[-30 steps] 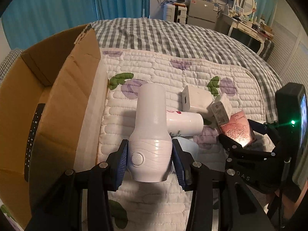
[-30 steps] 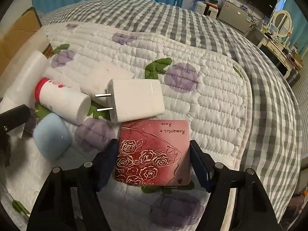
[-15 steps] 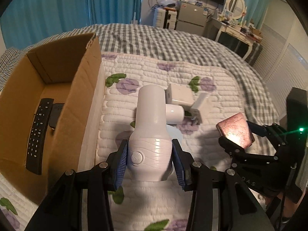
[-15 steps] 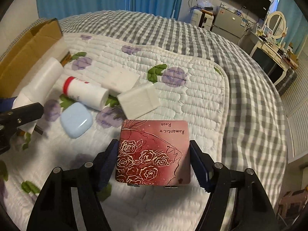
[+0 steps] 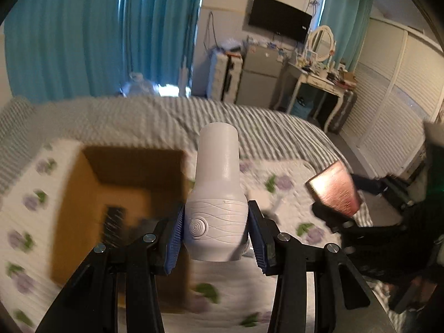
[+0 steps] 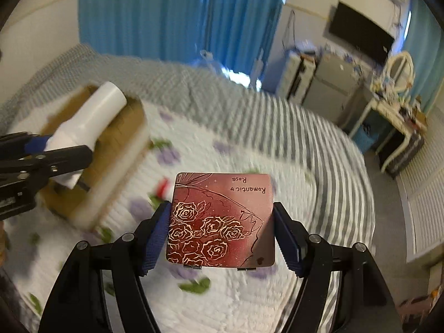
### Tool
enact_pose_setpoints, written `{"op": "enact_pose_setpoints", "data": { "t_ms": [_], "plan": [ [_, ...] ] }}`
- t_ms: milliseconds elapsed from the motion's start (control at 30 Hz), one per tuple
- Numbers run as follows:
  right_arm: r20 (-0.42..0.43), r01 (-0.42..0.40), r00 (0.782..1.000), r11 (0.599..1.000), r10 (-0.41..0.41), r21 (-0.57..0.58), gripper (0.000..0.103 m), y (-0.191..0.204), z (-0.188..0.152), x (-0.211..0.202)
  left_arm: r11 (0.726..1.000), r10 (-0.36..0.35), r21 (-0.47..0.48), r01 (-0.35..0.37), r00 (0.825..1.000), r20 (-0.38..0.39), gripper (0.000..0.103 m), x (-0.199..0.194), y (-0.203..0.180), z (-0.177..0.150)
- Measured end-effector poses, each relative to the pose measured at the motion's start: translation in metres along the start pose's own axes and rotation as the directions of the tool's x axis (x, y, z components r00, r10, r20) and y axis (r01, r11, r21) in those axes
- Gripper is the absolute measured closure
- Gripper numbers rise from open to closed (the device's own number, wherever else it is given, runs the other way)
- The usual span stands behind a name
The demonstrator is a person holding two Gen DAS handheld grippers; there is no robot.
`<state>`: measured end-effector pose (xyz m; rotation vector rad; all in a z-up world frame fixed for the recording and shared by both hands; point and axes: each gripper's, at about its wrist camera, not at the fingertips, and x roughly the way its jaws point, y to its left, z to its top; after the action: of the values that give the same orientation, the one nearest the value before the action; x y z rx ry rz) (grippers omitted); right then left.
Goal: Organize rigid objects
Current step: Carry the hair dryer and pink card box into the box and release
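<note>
My left hand-held gripper [image 5: 216,234] is clamped on a white hair dryer [image 5: 217,194], both blue pads pressed against its ribbed body, the nozzle pointing toward 12 o'clock. The dryer hangs in the air above the bed [image 5: 155,116]. Below it, at about 9 o'clock, sits an open cardboard box [image 5: 75,213] on the quilted pad [image 5: 288,188] with purple flowers; a dark remote control [image 5: 111,222] lies on the box floor.

My right hand-held gripper [image 6: 222,231] grips a flat red tin [image 6: 222,219] with a rose design and the words "Romantic Rose", pads against its two side edges, lid face up. It is lifted clear of the quilt too. From the left wrist view the tin shows at 3 o'clock, tilted. From the right wrist view the dryer and left gripper are at 9 o'clock, over the box. Small things left on the quilt are too blurred to name.
</note>
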<state>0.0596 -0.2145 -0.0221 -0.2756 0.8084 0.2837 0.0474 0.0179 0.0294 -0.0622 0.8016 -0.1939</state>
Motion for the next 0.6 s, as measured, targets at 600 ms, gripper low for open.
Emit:
{"op": "enact_pose_setpoints", "data": {
  "t_ms": [600],
  "plan": [
    [0.054,-0.205,0.976,0.971,0.213,-0.126,0.032,0.158,0.116,0.03,0.991,0.132,0.028,-0.131,0.988,-0.085,0.059,0.028,0.123,-0.029]
  ]
}}
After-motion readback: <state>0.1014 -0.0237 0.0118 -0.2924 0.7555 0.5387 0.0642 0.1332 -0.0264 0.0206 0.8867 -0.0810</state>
